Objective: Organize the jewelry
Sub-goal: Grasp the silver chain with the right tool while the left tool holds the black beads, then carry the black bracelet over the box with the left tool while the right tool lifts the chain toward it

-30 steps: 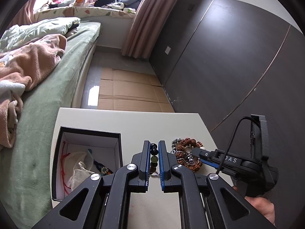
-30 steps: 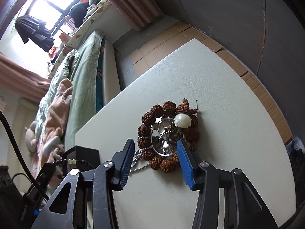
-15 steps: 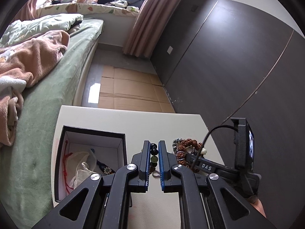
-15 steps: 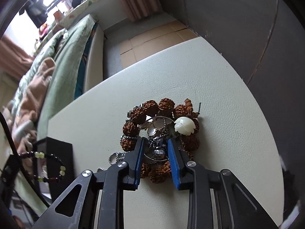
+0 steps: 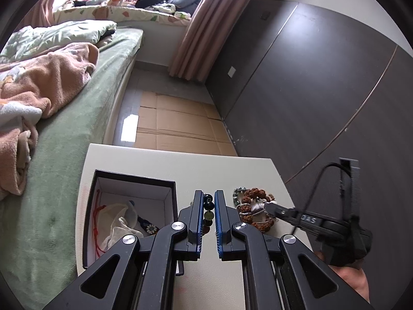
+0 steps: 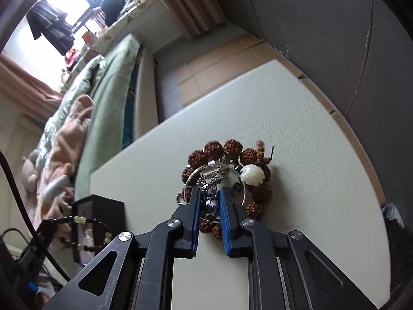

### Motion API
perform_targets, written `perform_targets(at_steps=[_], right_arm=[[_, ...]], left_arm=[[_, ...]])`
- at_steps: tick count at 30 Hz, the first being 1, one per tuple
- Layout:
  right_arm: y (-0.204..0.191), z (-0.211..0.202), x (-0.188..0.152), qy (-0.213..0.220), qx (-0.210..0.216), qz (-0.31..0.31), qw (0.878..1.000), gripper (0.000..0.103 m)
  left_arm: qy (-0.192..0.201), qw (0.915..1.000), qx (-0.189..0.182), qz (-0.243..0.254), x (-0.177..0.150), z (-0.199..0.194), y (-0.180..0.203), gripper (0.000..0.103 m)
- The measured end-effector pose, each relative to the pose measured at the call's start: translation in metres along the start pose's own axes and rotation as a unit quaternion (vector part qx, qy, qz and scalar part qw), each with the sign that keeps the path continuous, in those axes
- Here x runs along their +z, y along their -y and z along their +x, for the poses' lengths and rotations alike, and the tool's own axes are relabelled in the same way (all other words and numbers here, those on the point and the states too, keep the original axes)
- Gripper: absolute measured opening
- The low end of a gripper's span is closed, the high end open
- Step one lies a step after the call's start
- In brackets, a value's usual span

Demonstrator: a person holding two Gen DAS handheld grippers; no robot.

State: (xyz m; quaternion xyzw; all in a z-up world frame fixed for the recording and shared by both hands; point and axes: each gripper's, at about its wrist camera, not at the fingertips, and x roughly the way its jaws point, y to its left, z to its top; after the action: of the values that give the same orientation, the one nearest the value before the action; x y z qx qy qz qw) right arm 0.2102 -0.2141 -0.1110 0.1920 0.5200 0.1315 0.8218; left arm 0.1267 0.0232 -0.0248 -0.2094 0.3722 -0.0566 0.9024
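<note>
My left gripper [image 5: 207, 199] is shut on a dark bead bracelet [image 5: 208, 210] with pale green beads, held above the white table just right of the open black jewelry box [image 5: 134, 180]. The bracelet also hangs in the right wrist view [image 6: 85, 232]. My right gripper [image 6: 209, 192] is shut on a silver chain with a metal ball [image 6: 210, 205], lying inside a brown seed-bead bracelet [image 6: 232, 149] with a white carved flower bead [image 6: 251, 175]. That pile shows in the left wrist view [image 5: 254, 208], with the right gripper [image 5: 268, 206] on it.
The box holds a white pouch [image 5: 118, 222], a red cord [image 5: 97, 222] and a flower piece [image 5: 151, 228]. The white table [image 6: 296, 134] ends near a dark wardrobe wall [image 5: 309, 90]. A green bed [image 5: 77, 129] lies to the left, cardboard on the floor [image 5: 175, 124] beyond.
My right gripper moved onto the jewelry pile and closed from wide open onto the silver chain. My left gripper kept hold of the dark bracelet and barely moved.
</note>
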Motion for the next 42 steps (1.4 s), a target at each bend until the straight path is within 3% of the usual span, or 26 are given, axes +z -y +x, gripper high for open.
perform_targets(at_steps=[5, 10, 18, 42], right_arm=[[-0.002, -0.015, -0.004, 0.018, 0.011, -0.001, 1.0, 0.016], [-0.012, -0.04, -0.001, 0.078, 0.032, -0.013, 0.996, 0.016], [-0.03, -0.068, 0.001, 0.116, 0.066, -0.018, 0.991, 0.016], [-0.085, -0.179, -0.015, 0.241, 0.165, -0.046, 0.955, 0.016]], left_arm=[[0.002, 1.0, 0.001, -0.001, 0.0, -0.004, -0.001, 0.008], [0.007, 1.0, 0.0, -0.002, 0.001, -0.009, -0.004, 0.008], [0.021, 0.9997, -0.001, -0.015, 0.005, -0.019, -0.011, 0.008], [0.047, 0.9981, 0.025, -0.031, 0.005, -0.054, -0.047, 0.008]])
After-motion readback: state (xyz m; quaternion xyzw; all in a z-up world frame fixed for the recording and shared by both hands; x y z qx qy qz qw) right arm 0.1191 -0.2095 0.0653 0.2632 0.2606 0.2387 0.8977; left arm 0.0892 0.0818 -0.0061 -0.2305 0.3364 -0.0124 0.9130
